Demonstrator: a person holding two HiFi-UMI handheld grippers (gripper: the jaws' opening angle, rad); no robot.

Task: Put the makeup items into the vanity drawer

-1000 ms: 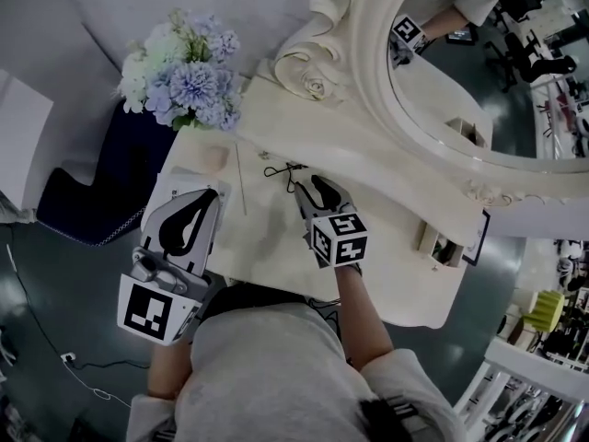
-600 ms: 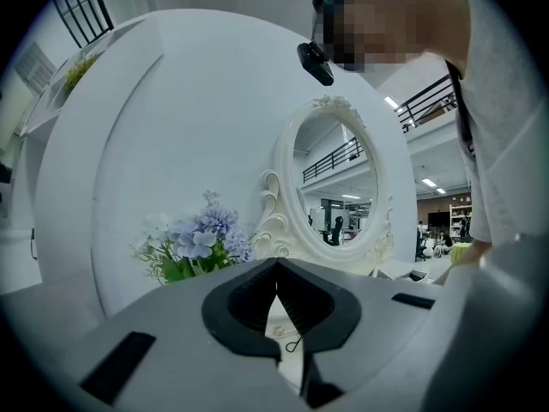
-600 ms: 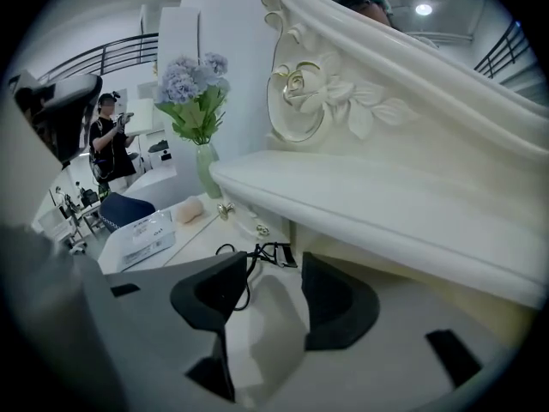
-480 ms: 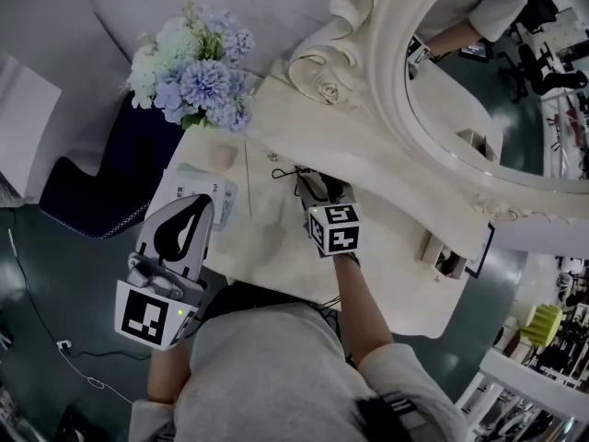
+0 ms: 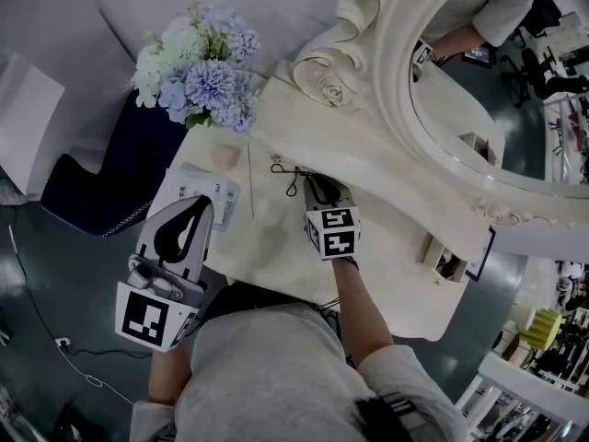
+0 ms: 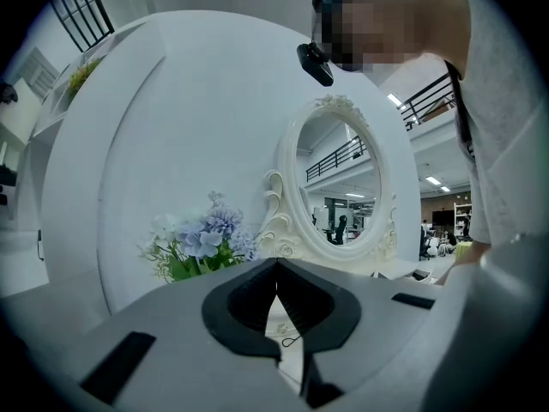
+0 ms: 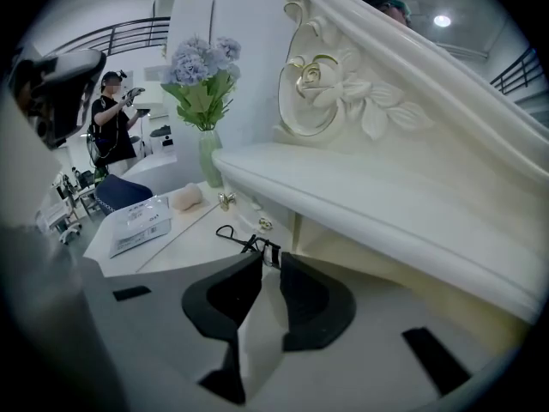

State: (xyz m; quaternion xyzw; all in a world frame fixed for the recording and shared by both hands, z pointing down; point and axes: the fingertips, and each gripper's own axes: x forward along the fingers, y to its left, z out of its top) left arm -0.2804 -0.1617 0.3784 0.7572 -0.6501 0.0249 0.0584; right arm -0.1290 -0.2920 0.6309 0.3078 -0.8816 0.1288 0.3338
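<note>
The right gripper (image 7: pixel 269 256) had just been closing, and its jaws pinched the metal head of the eyelash curler (image 7: pixel 233 235). The curler lay flat on the vanity top (image 7: pixel 184 234), loop handles pointing away. The gripper pointed steeply downward, I'd guess because so thin and low a thing can only be caught from above. Just beyond sat a small gold drawer knob (image 7: pixel 264 224), the drawer front apparently closed. The left gripper (image 6: pixel 276 266), jaws pressed together and empty, hung near the table's left front corner, likely kept free for that drawer. A sachet (image 7: pixel 137 221) and sponge (image 7: pixel 184 197) lay further left.
</note>
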